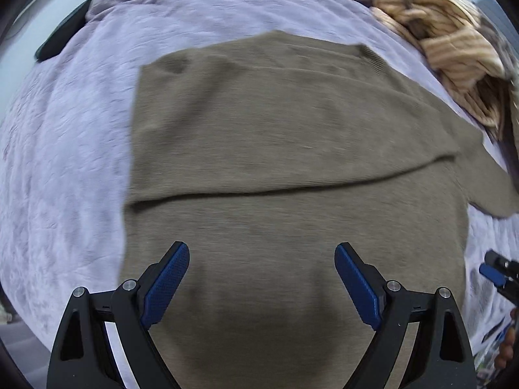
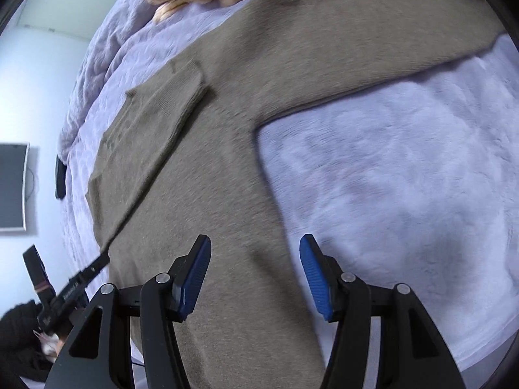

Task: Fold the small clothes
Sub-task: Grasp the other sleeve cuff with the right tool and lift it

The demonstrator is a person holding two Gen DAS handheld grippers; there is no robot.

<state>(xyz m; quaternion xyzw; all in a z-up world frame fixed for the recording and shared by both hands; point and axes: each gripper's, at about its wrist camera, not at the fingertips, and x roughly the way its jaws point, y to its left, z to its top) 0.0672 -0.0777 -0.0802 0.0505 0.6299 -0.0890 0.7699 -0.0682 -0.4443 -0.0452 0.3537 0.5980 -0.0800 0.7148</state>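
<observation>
Left tongs [image 1: 262, 287] hang with jaws spread wide and empty above the near body of a taupe sweater [image 1: 292, 162], the blue pads clear of the knit. Right tongs [image 2: 254, 277] are likewise released, jaws parted and gripping nothing, poised over the sweater's side edge where knit gives way to blanket [image 2: 405, 178]. The sweater lies flat on the lavender blanket covering a bed, one sleeve [image 2: 155, 149] already folded in across the chest, the other sleeve [image 2: 373, 32] stretched outward and not yet folded. Beyond it, at the far edge of the bed, sits a heap of cream striped clothing [image 1: 447, 48], close to the sweater's far shoulder. A dark flat object [image 1: 61, 35] rests at the bed's far left edge, and a screen [image 2: 13, 188] is mounted on the wall behind. The risks from here appear modest but real: a pinch that goes too deep could catch the plush blanket along with the knit and drag both; a grasp taking only the top layer could pull the folded sleeve loose and undo that fold; and swinging the outstretched sleeve inward too wide could snag the striped heap nearby. Both views are smeared, so the exact hem line is hard to judge.
</observation>
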